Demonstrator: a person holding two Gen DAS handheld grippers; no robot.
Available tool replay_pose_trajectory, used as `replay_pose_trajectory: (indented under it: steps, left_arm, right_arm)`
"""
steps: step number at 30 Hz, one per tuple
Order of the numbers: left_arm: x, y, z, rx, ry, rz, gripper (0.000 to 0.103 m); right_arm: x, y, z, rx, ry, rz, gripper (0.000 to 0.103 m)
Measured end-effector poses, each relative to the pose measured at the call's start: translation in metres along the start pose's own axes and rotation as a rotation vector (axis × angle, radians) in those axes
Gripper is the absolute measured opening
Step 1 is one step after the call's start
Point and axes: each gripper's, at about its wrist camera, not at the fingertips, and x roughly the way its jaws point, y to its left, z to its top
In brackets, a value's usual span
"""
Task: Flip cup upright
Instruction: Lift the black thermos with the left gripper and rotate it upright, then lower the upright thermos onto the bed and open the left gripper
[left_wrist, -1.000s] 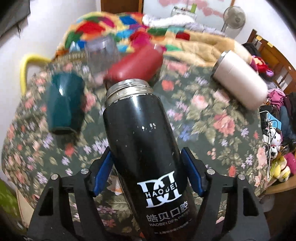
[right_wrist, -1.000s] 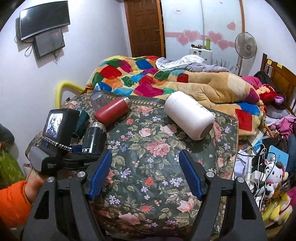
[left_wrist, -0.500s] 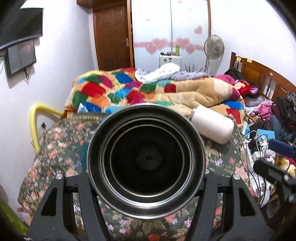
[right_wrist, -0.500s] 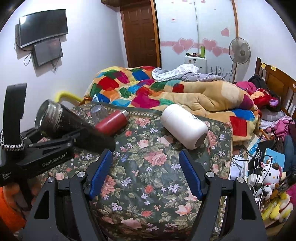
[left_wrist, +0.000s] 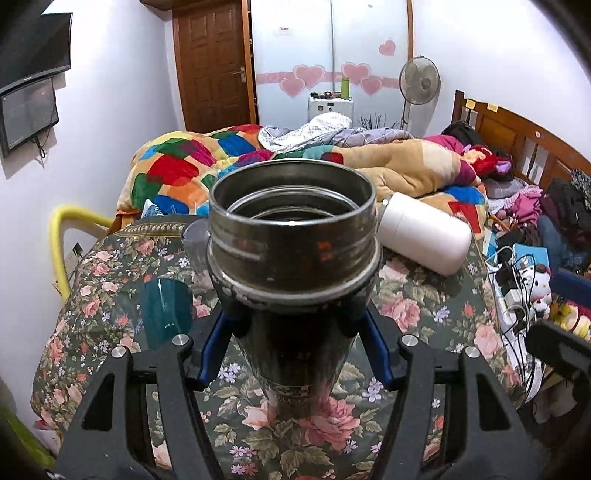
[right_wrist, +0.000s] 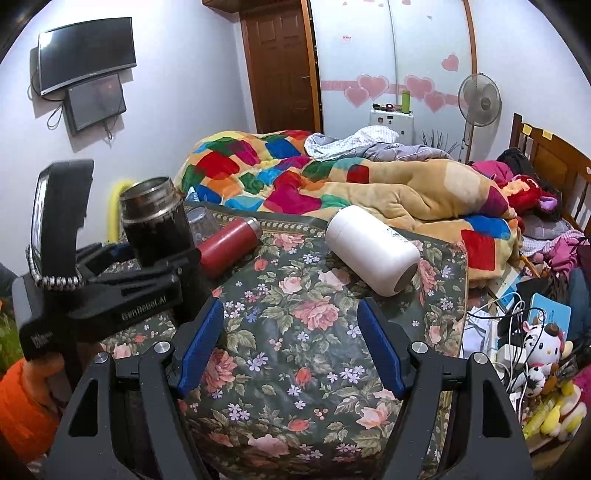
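Observation:
My left gripper (left_wrist: 295, 332) is shut on a black steel flask cup (left_wrist: 293, 280). The flask stands nearly upright, steel mouth up, its base at or just above the floral tablecloth (left_wrist: 424, 314); contact cannot be told. The right wrist view shows the same flask (right_wrist: 159, 225) in the left gripper at the table's left side. My right gripper (right_wrist: 290, 347) is open and empty over the near part of the table. A white flask (right_wrist: 373, 251), a red flask (right_wrist: 225, 245) and a clear cup (right_wrist: 201, 221) lie on their sides farther back.
A teal cup (left_wrist: 162, 310) lies left of the held flask. A bed with a patchwork quilt (right_wrist: 295, 177) sits behind the table. Cables, toys and a blue box (right_wrist: 535, 332) crowd the right side. A yellow chair frame (left_wrist: 62, 240) stands at the left.
The left gripper has swung the black flask from lying tilted, through mouth-toward-camera, to nearly upright with its mouth up. The right gripper has stayed open, roughly in place.

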Motion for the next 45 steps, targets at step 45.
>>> replay_pose_trajectory:
  steps: [45]
  left_arm:
    - [-0.286, 0.046, -0.022, -0.043, -0.540, -0.023, 0.087]
  right_arm:
    - [-0.170, 0.094, 0.008, -0.052, -0.486, -0.009, 0.076]
